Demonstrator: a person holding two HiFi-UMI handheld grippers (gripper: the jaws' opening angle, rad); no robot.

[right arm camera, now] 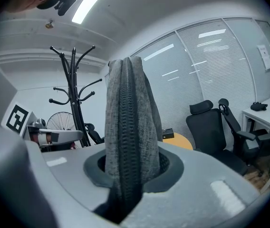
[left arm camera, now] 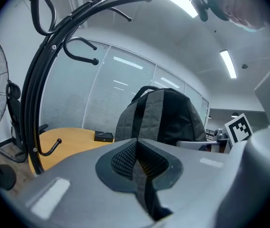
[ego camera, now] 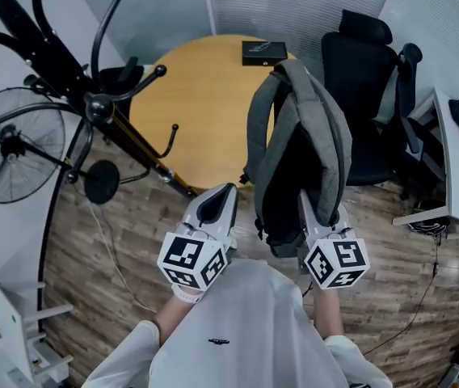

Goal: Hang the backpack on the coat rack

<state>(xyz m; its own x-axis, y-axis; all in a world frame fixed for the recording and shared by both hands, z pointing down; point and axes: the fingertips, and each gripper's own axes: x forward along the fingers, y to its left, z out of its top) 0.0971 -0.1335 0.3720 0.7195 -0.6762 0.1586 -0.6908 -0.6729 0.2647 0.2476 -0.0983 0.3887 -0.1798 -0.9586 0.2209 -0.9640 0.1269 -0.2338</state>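
The right hand-held gripper (right arm camera: pixel 128 169) is seen clamped on a grey strap (right arm camera: pixel 128 113), which rises straight up between its jaws in the right gripper view. By that strap the backpack (ego camera: pixel 294 148) is held up in the middle of the head view, its top towards the upper edge and its dark body hanging down to the gripper. The left hand-held gripper (left arm camera: pixel 136 144) is held just left of the backpack, its jaws pressed together with nothing between them. A round wooden bench (ego camera: pixel 205 111) is seen behind the backpack, with a black box (ego camera: pixel 263 52) on it near the upper edge. The black rack (ego camera: pixel 100 107) stands at the upper left, apart from the backpack, its hooks bare. A fan (ego camera: pixel 11 148) is seen at the left edge and a black chair (ego camera: pixel 367 111) at the upper right.
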